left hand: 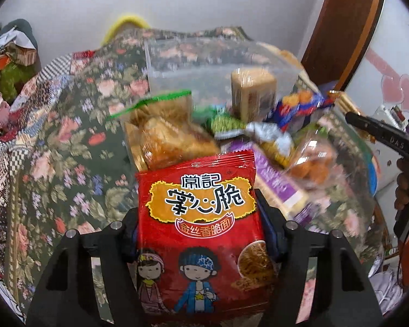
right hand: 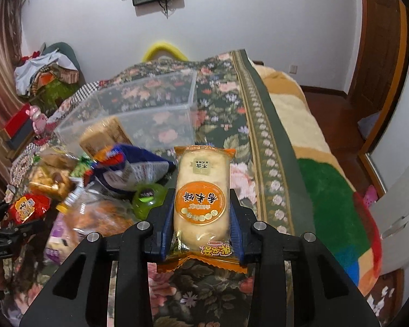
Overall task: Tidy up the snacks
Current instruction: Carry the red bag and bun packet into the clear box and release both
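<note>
**Both grippers loaded, clear bin waiting beyond the snack pile**

The landmark is a clear plastic bin (right hand: pixel 150 111) standing open-topped on a floral bedspread (right hand: pixel 220 100).

Left of the bin and nearer the cameras, the left gripper (left hand: pixel 201 234) is clamped on a red noodle-snack packet (left hand: pixel 201 218), held by its side edges with its long axis pointing forward along the fingers, toward the bin. In the left wrist view the bin sits straight ahead, past the pile.

In front of the bin lies the loose snack pile (right hand: pixel 90 179): a green-sealed zip bag of golden pastries (left hand: pixel 163 133), a blue-and-white pouch (right hand: pixel 133 166), a small green packet (left hand: pixel 226 122), and orange snacks in clear wrap (right hand: pixel 101 218) (some of this is blurred and hard to name). A tan wrapped block (right hand: pixel 106 136) rests against the bin's near wall; I cannot tell whether it is inside or just touching the outside. Otherwise the bin looks empty.

Right of the pile, the right gripper (right hand: pixel 201 226) squeezes an orange-edged rice cracker pack (right hand: pixel 201 199), long axis also forward. From here the bin lies ahead and to the left.

Judging by the layout, neither snack has been dropped in yet. The right gripper seems slightly nearer the bin, with a clearer path to it.
</note>
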Motion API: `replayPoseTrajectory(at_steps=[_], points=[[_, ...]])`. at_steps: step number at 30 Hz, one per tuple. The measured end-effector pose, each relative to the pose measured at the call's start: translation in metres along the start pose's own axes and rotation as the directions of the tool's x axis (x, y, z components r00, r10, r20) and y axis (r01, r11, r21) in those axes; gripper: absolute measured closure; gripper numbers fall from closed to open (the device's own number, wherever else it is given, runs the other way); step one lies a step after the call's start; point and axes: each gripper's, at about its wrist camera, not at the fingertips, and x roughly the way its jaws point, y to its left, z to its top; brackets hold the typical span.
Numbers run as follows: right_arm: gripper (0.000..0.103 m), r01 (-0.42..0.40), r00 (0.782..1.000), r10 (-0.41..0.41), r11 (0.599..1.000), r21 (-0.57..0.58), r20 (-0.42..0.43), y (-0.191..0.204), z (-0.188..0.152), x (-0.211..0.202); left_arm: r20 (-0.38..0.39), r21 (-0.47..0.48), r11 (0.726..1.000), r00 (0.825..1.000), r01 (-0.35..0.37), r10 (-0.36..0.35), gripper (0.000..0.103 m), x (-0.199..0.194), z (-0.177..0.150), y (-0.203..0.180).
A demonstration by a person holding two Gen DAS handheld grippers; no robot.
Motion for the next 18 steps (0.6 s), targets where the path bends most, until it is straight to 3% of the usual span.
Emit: replayPoseTrajectory(at_steps=[10, 18], points=[[0.071, -0.037, 0.994, 0.039, 0.999, -0.020, 0.107, 0.013, 0.031, -0.017, 0.210, 0.010, 1.000, 0.978, -0.022, 0.020, 0.036, -0.045, 0.054, -0.002], [0.071, -0.074, 0.981, 0.086, 0.994, -0.079, 0.172, 0.037, 0.057, -0.021, 0.286, 0.012, 1.000, 0.958, -0.028, 0.023, 0.036, -0.052, 0.099, -0.001]])
